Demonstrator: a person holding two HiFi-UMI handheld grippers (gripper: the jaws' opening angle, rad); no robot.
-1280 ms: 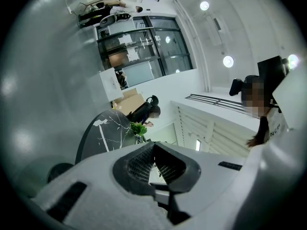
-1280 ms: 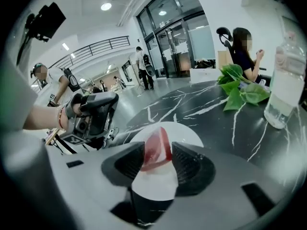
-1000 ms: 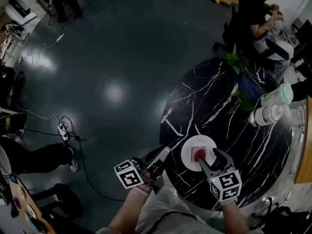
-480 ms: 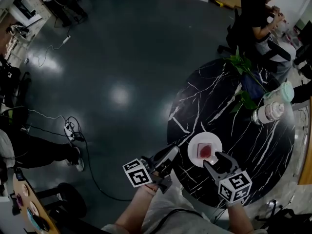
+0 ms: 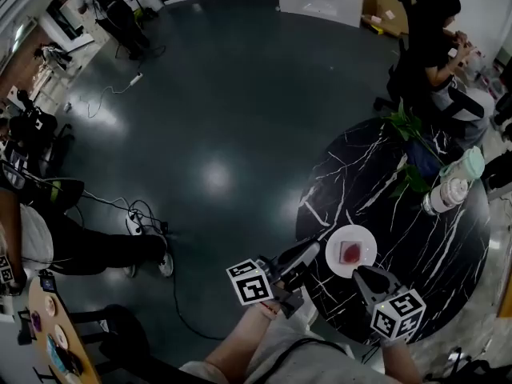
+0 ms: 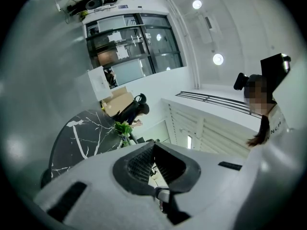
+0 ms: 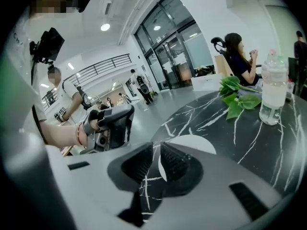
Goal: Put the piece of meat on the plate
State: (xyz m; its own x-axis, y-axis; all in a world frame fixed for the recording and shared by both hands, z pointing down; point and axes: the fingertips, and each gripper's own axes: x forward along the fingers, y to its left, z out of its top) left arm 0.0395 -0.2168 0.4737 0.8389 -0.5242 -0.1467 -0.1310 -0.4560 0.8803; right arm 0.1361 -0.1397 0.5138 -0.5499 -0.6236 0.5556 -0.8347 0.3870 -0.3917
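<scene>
The red piece of meat [image 5: 350, 252] lies on the white plate [image 5: 362, 240] at the near edge of the black marble table [image 5: 400, 206]. My right gripper [image 5: 368, 278] hovers just short of the plate, clear of the meat. Its jaws are closing, with a narrow gap and nothing between them [image 7: 157, 147]. In the right gripper view the plate [image 7: 201, 145] shows beyond the jaws and the meat is hidden. My left gripper [image 5: 302, 254] hangs off the table's left edge, shut and empty [image 6: 154, 143].
A leafy plant [image 5: 406, 134] and a clear bottle [image 5: 445, 192] stand at the table's far side. A person [image 5: 432, 30] sits beyond them. Cables [image 5: 136, 214] and another person's legs lie on the dark floor to the left.
Both grippers have drawn back and up from the plate. The right gripper's jaws, wide open around the meat before, have narrowed. The meat stays on the plate.
</scene>
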